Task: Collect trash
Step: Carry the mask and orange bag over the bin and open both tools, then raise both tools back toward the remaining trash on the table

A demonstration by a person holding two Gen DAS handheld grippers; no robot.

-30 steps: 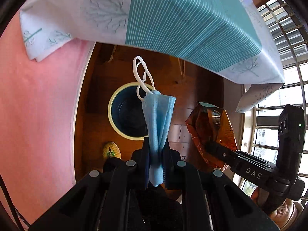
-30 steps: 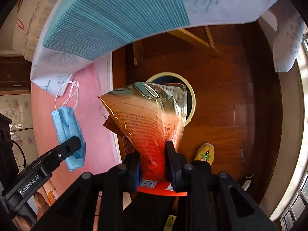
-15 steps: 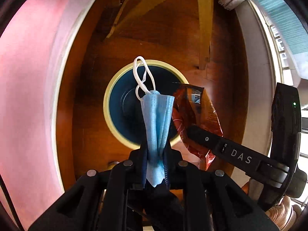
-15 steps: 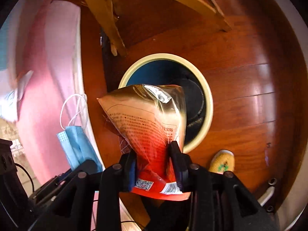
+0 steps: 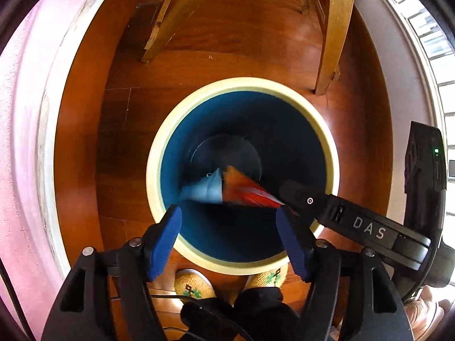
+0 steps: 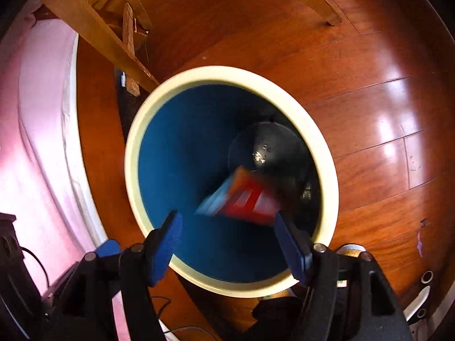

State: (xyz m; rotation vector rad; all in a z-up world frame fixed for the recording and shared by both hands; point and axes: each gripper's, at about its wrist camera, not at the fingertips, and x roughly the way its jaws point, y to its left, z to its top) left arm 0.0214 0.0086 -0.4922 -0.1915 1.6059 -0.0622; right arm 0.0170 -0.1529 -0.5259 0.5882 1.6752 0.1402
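Note:
A round bin with a cream rim point(image 5: 327, 130) point(image 6: 312, 139) and dark blue inside stands on the wood floor right below both grippers. My left gripper point(image 5: 229, 221) hangs over its near edge, jaws opening, nothing between the blue pads. A blurred blue face mask point(image 5: 206, 189) point(image 6: 212, 203) falls inside the bin beside a blurred red and orange snack bag point(image 5: 246, 187) point(image 6: 250, 199). My right gripper point(image 6: 226, 227) is also over the bin, jaws opening, pads free of the bag. Its black finger point(image 5: 307, 199) shows in the left wrist view.
Wooden table legs point(image 5: 332, 34) point(image 6: 93, 28) stand just beyond the bin. A pink surface with a white border point(image 5: 25, 142) point(image 6: 42, 130) lies along the left. A person's patterned slippers point(image 5: 193, 285) are at the bin's near side. A window point(image 5: 438, 65) is at far right.
Both grippers have dropped from under the tablecloth to just above the bin. Both have opened, letting go of the mask and the snack bag, which are now falling into the bin.

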